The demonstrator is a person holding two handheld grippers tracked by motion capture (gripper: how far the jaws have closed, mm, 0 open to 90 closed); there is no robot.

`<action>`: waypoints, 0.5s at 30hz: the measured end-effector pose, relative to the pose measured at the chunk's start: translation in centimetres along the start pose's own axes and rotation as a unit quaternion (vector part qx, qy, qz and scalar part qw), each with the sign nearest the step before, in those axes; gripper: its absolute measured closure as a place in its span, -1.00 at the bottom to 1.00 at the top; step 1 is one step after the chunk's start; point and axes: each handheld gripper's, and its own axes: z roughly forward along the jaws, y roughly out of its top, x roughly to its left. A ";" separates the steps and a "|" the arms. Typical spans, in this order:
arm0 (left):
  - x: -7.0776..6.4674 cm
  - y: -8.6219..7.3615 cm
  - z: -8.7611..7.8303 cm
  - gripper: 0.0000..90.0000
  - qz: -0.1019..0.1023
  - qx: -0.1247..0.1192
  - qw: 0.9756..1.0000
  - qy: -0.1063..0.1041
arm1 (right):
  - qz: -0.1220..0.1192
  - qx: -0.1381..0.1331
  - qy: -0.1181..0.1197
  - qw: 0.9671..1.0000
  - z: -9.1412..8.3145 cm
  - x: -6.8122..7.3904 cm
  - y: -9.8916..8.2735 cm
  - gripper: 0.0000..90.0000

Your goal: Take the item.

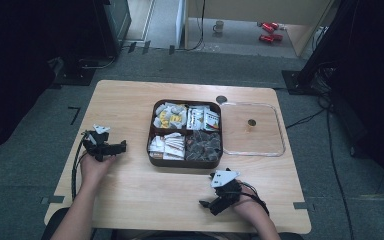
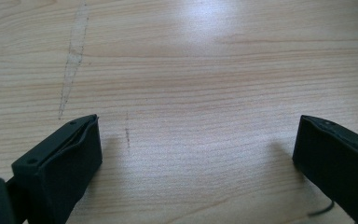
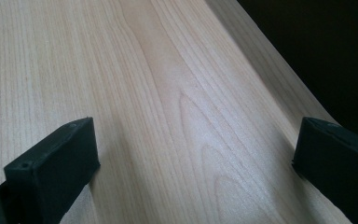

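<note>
Right now both tools sit idle on the wooden table (image 1: 130, 100): the left gripper (image 1: 122, 145) lies near the left edge with its jaws spread wide and nothing between them, pointing toward the brown tray (image 1: 186, 162). The right gripper (image 1: 207, 205) rests near the front edge, jaws likewise wide apart and empty, aimed leftward along the board. The tray stands mid-table between them, split into four compartments of small wrapped packets (image 1: 170, 116), with darker pieces (image 1: 203, 145) in the near right one. Its clear lid (image 1: 279, 131) lies just beside it on the right. I judge the main risk to be a jaw catching the tray's near wall on the way in and shoving it, or pinching several loose packets at once. The right gripper sits close to the table's edge, so a careless lift could drag its cable (image 1: 254, 196)
</note>
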 end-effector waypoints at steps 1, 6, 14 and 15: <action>0.0 0.1 0.0 -0.97 0.002 0.005 1.000 -0.001 | 0.000 0.000 0.000 1.000 0.0 0.0 0.0 -1.00; 0.4 0.4 0.0 -0.97 0.019 0.018 1.000 -0.017 | 0.000 0.000 0.000 1.000 0.0 0.0 0.0 -1.00; 1.1 0.8 -0.6 -0.64 0.001 0.017 0.998 -0.055 | 0.000 0.000 0.000 1.000 0.0 0.0 0.0 -1.00; 1.2 0.9 -0.7 -0.63 0.002 0.019 0.998 -0.056 | 0.000 0.000 0.000 1.000 0.0 0.0 0.0 -1.00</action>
